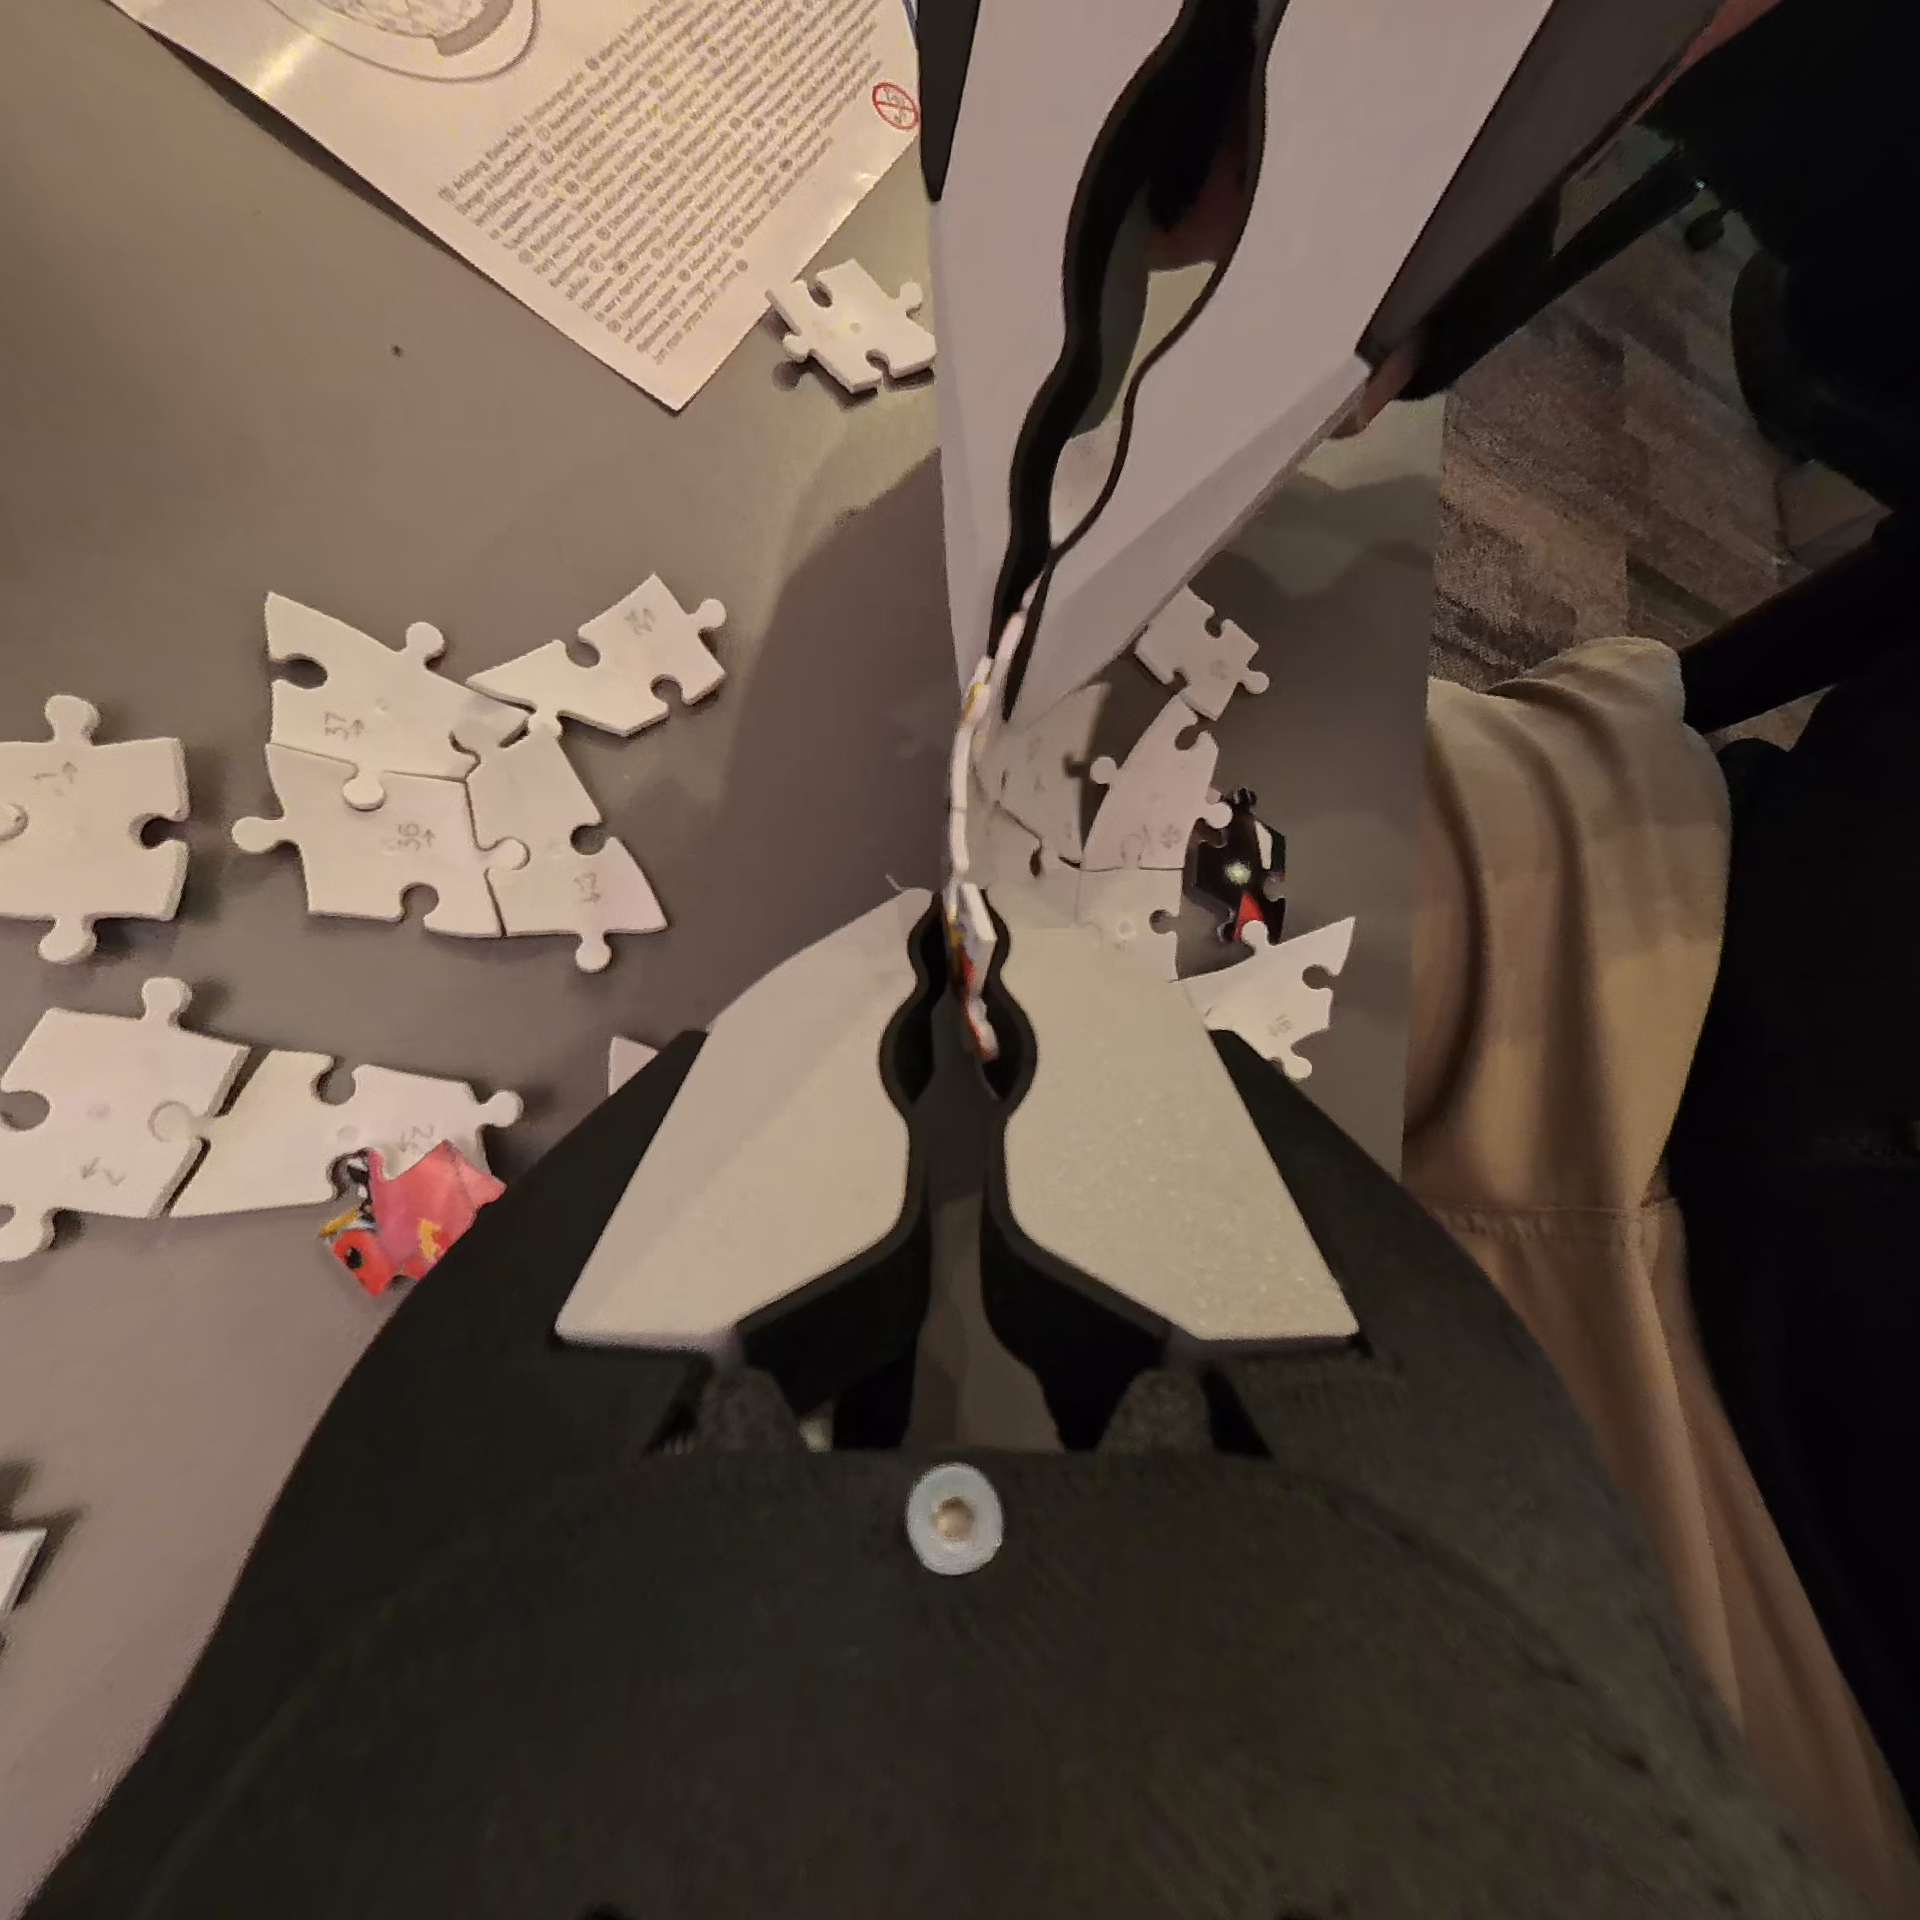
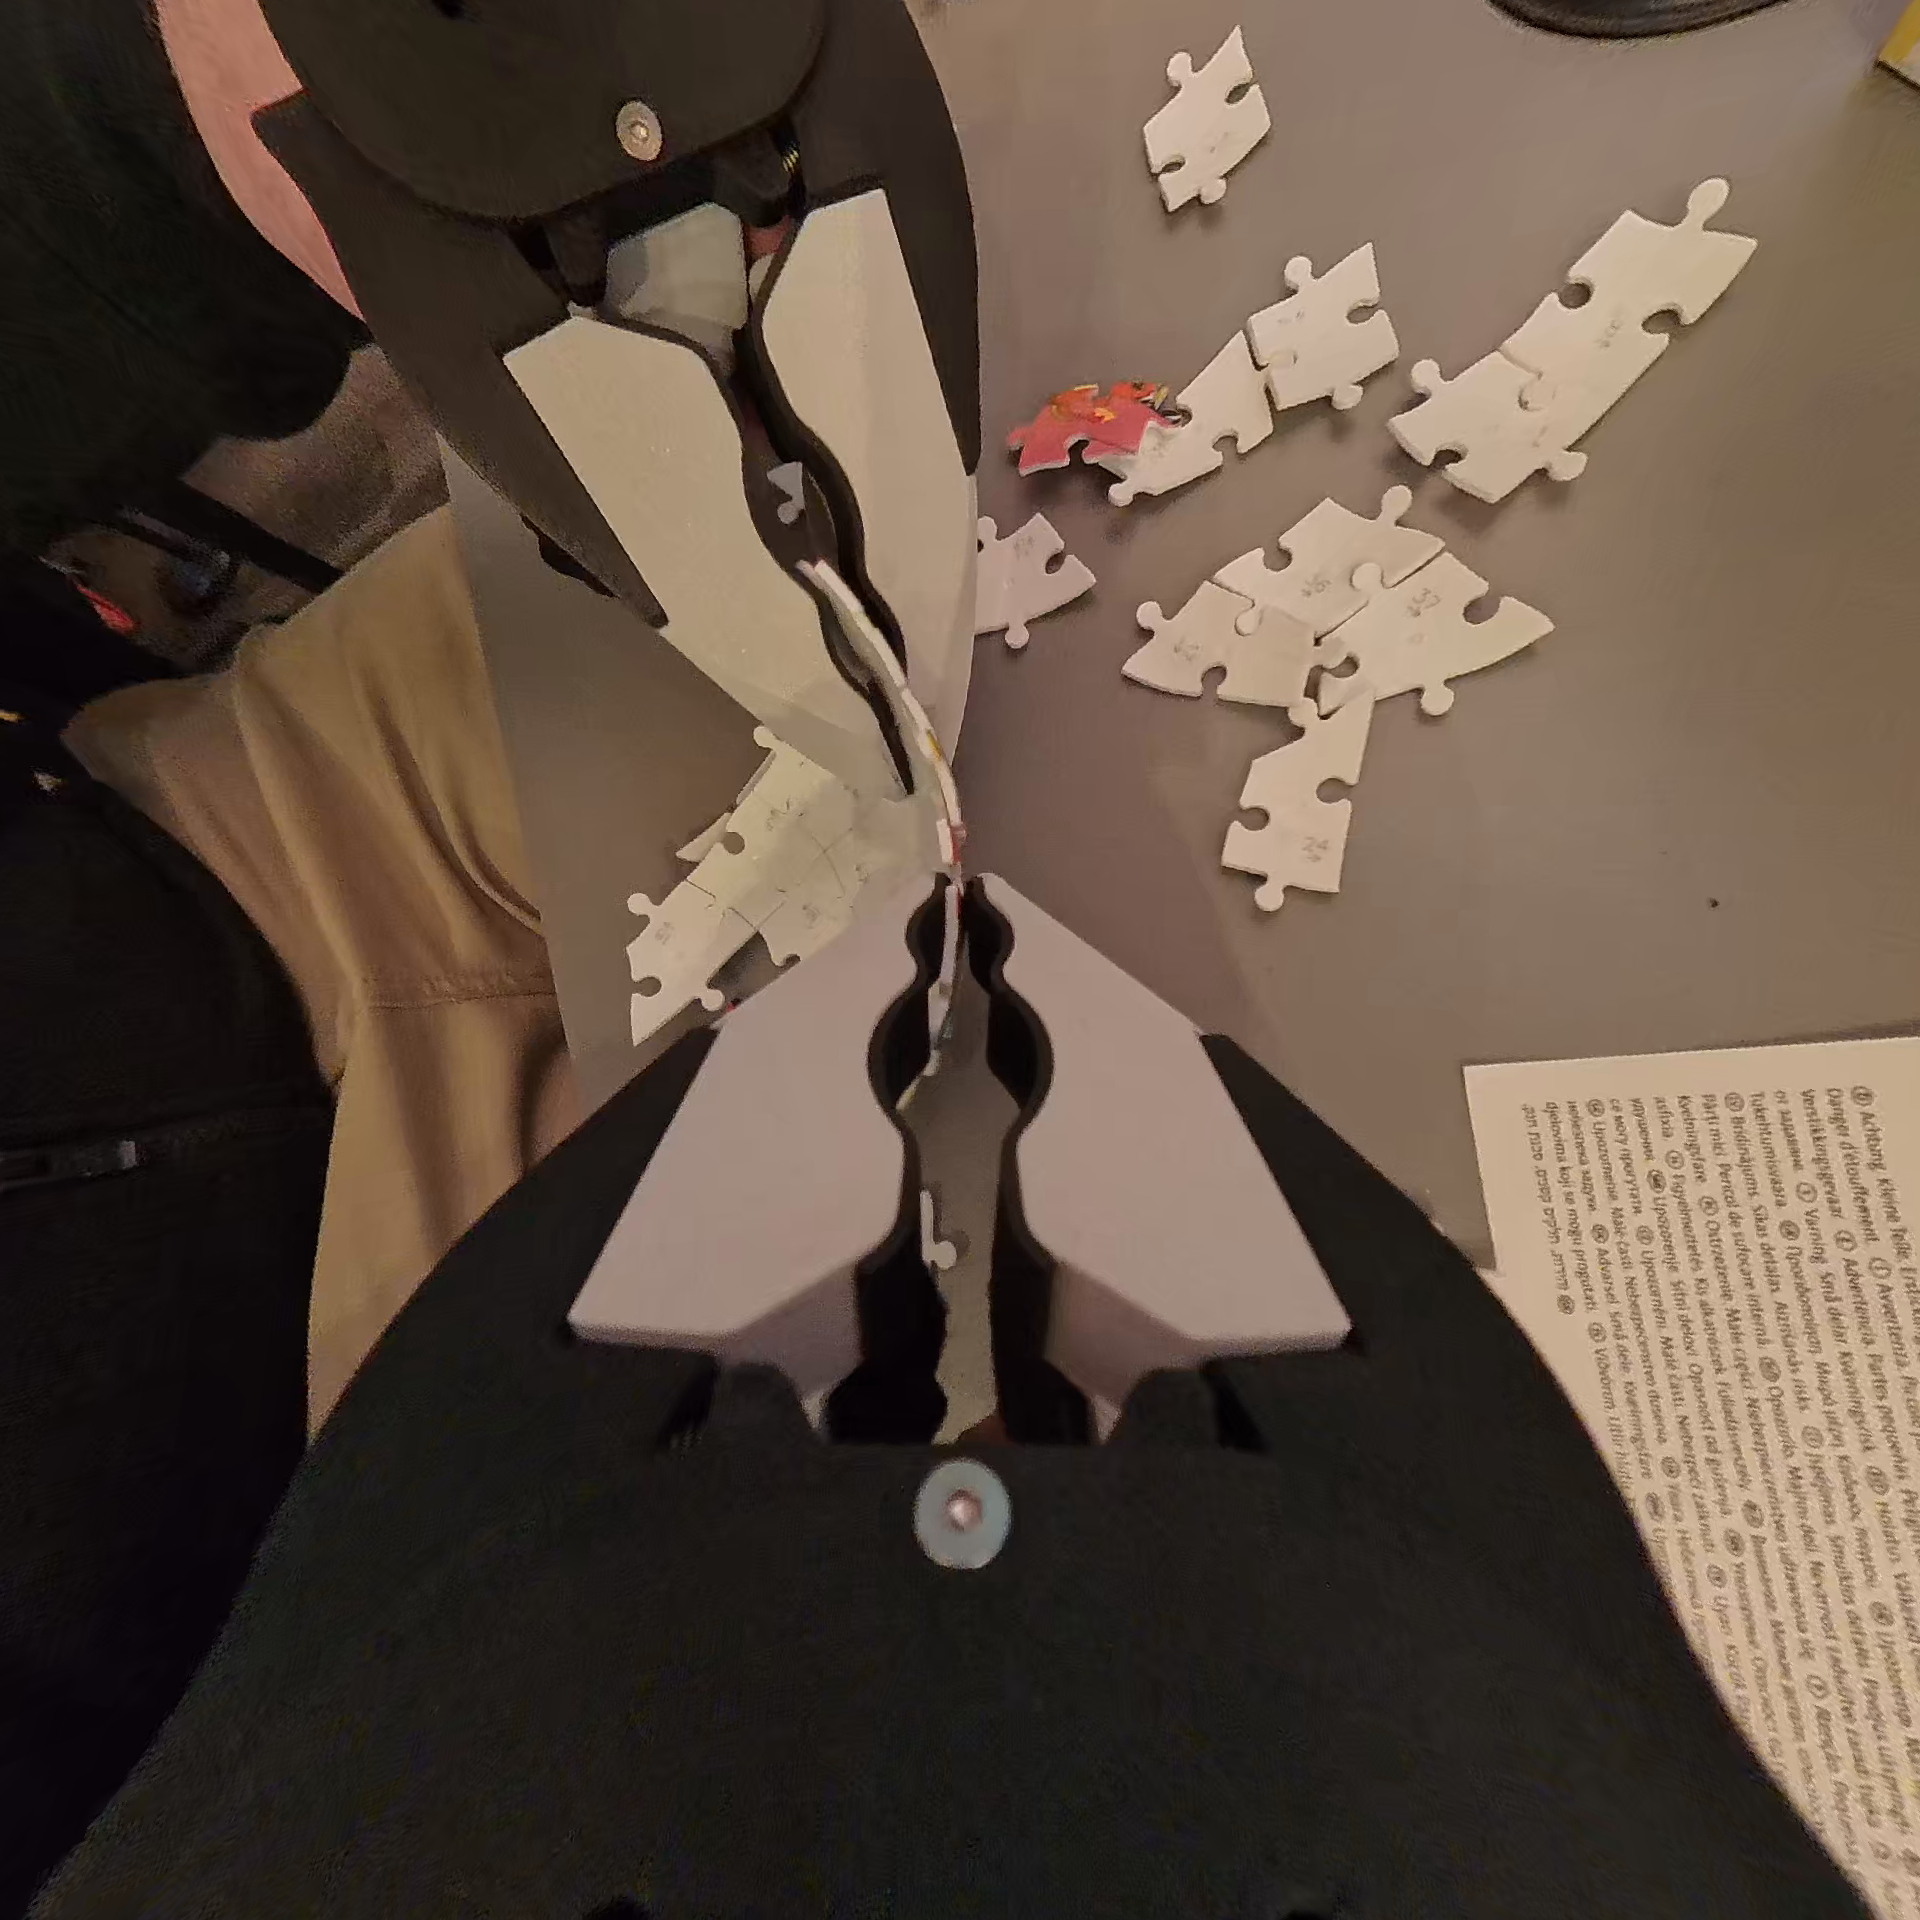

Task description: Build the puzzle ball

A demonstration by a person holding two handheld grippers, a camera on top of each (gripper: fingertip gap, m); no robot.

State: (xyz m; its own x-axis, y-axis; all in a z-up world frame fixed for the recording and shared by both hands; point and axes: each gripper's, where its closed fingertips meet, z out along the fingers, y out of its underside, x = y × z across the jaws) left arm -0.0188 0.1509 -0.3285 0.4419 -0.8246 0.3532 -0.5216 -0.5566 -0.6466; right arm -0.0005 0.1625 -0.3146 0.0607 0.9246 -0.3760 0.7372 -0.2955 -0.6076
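A curved, partly joined section of the puzzle ball (image 1: 1138, 821) is held edge-on in the air between both grippers, its white numbered backs showing; it also shows in the right wrist view (image 2: 790, 842). My left gripper (image 1: 961, 925) is shut on the section's near edge. My right gripper (image 1: 992, 675) reaches in from above and is shut on its far edge. In the right wrist view my right gripper (image 2: 961, 894) pinches the thin edge, with the left gripper (image 2: 920, 779) coming from the upper left. The tips nearly meet.
Several loose white pieces (image 1: 416, 790) (image 2: 1340, 613) and a pink printed piece (image 1: 416, 1216) (image 2: 1091, 426) lie on the grey table (image 1: 208, 416). A printed paper sheet (image 1: 644, 135) (image 2: 1714, 1299) lies nearby. A person's beige clothing (image 1: 1558, 935) is beyond the table edge. Left and right tips are no more than a few centimetres apart. The pink printed piece (image 2: 1091, 426) is about 9 cm from my left fingertips.
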